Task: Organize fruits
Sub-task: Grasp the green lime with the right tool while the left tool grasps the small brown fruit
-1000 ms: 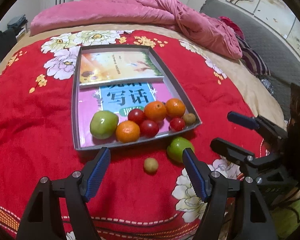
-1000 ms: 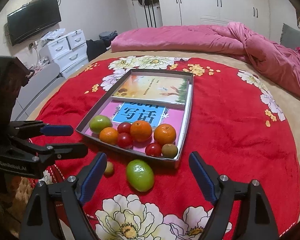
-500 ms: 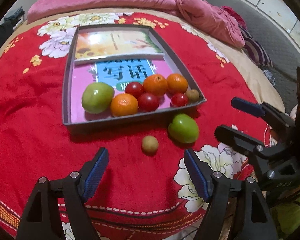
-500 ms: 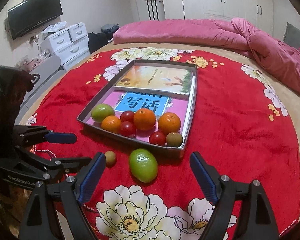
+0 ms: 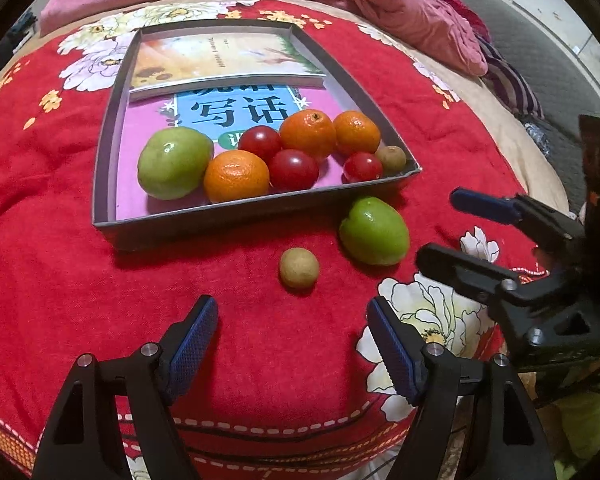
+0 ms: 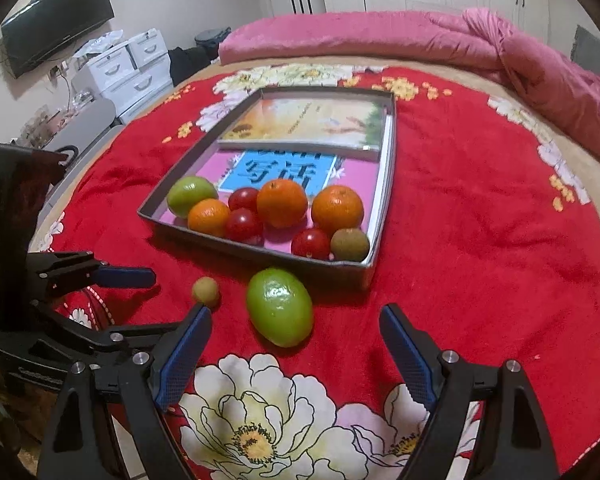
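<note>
A grey tray (image 5: 236, 216) on the red flowered blanket holds a green fruit (image 5: 175, 162), three oranges, three red tomatoes and a small brown fruit (image 5: 391, 158). Outside its front wall lie a second green fruit (image 5: 374, 231) (image 6: 280, 306) and another small brown fruit (image 5: 299, 269) (image 6: 206, 291). My left gripper (image 5: 291, 307) hovers just short of the loose brown fruit, its jaws closing a little with nothing between them. My right gripper (image 6: 295, 312) stands open, its fingertips either side of the loose green fruit without touching it.
Two books (image 5: 224, 56) lie in the tray under and behind the fruit. A pink duvet (image 6: 380, 36) is heaped at the far side of the bed. White drawers (image 6: 120, 68) and a wall screen (image 6: 56, 20) stand beyond the left edge. The blanket's hem (image 5: 260, 432) runs close under my fingers.
Both grippers have sunk towards the blanket and tipped further down, so the loose fruits sit nearer the fingertips. No fruit has moved.
</note>
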Demonstrator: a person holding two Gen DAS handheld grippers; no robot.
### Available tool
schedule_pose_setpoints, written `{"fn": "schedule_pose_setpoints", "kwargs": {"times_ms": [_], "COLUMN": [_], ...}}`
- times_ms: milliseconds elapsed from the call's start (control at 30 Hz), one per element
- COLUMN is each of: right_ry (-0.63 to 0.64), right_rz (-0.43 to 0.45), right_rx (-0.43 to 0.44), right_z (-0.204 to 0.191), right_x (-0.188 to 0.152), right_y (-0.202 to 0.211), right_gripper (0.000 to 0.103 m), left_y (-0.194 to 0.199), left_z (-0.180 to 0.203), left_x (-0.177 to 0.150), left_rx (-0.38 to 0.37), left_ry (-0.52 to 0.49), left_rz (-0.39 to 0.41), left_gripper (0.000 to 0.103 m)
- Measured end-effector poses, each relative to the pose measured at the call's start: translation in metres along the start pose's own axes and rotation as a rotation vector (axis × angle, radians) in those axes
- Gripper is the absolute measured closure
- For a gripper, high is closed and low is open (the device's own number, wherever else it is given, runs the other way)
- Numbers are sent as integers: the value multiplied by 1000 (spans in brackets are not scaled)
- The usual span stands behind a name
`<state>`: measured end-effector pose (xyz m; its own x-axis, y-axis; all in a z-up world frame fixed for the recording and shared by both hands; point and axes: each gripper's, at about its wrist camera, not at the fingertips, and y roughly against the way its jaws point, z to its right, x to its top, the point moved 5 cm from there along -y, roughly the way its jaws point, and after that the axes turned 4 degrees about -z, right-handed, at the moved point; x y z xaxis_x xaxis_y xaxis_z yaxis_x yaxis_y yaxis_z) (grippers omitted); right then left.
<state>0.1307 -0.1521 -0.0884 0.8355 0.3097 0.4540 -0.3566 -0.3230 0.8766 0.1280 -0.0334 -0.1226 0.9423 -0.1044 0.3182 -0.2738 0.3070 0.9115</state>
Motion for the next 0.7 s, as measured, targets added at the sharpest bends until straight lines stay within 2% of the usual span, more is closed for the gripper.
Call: {"fn": "schedule_pose_setpoints", "kwargs": {"times_ms": [33,67,100,133,167,300,367,400,567,700], "right_ry": [0,2,8,15,23,44,60,66,101,77], "right_rz": [-8,-16,-28,-37,-45,-63,-78,-80,-65,-48], "right_rx": [5,4,5,10,14,22,38,46,46,58], "right_z": [0,1,0,0,-1,-5,-9,-10,-14,-10], "right_x": [0,0,0,0,0,2,3,3,1,-2], "right_y": [-4,-8,-12,-16,-19,-34,-42,-44,-44,-31], "right_gripper": [18,24,28,35,37,40,54,57,58,58], "left_y": [-1,-2,-5,-6,-8,-11,-12,-12,-18,-25], "left_z": [0,-1,-1,-1,-1,0,1,2,5,9], "left_x": [0,0,0,0,1,2,3,4,9,15], "left_rx": [-4,-6,-9,-7,-9,-20,-25,-29,-34,-40], "left_ry": [0,0,-2,-4,-4,-9,-13,-15,-18,-20], "left_rz": [0,-2,-9,-11,-13,-16,-14,-12,-12,-11], "left_gripper": [33,41,44,45,46,50,51,54,62,68]}}
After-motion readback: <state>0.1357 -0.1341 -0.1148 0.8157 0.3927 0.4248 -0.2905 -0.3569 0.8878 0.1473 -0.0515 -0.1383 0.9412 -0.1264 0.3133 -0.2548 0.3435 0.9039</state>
